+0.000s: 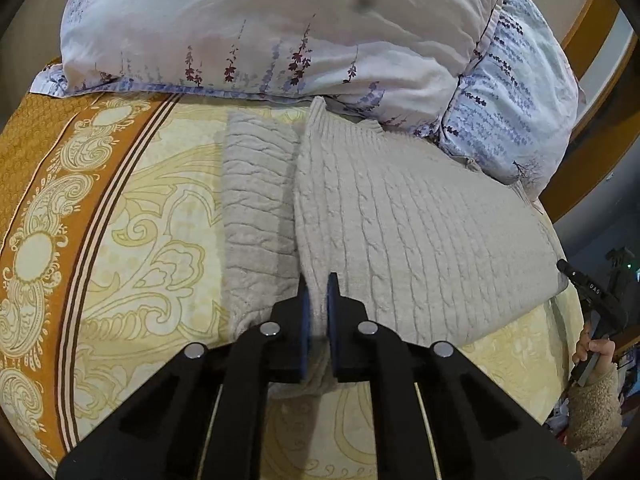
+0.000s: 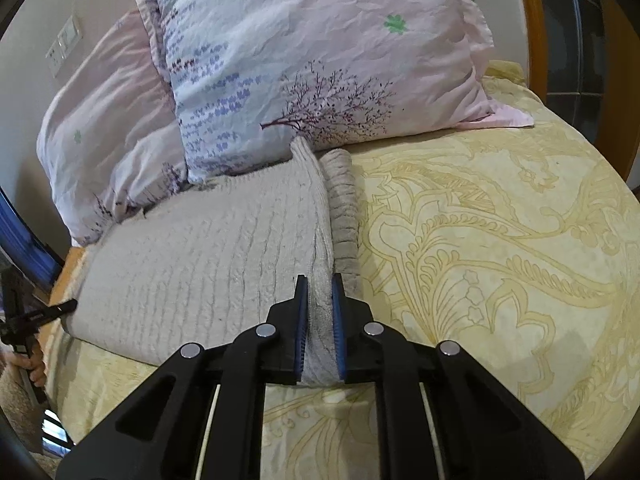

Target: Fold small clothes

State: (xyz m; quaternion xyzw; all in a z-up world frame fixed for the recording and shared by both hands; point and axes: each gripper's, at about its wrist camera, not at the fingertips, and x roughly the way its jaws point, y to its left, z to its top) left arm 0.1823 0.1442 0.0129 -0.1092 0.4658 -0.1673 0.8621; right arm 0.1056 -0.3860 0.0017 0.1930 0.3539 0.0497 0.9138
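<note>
Nearest to each camera are the black fingers with blue pads, and both pairs are nearly pressed together, each pinching a raised ridge of the beige cable-knit sweater. On the left gripper the pads squeeze a fold of the knit at the near hem, where the body meets a sleeve that lies along its side. The right gripper does the same at its own near edge of the sweater, beside the other sleeve.

I judge that the two grips are set at matching places so that the cloth can be lifted evenly and folded without twisting. The sweater lies flat on the bed, on the cream bedsheet with yellow ornaments, its far end touching the pale floral pillows. This wide, soft place gives room for a fold. At the edge of the left view, a hand in a fuzzy sleeve holds the other tool.
</note>
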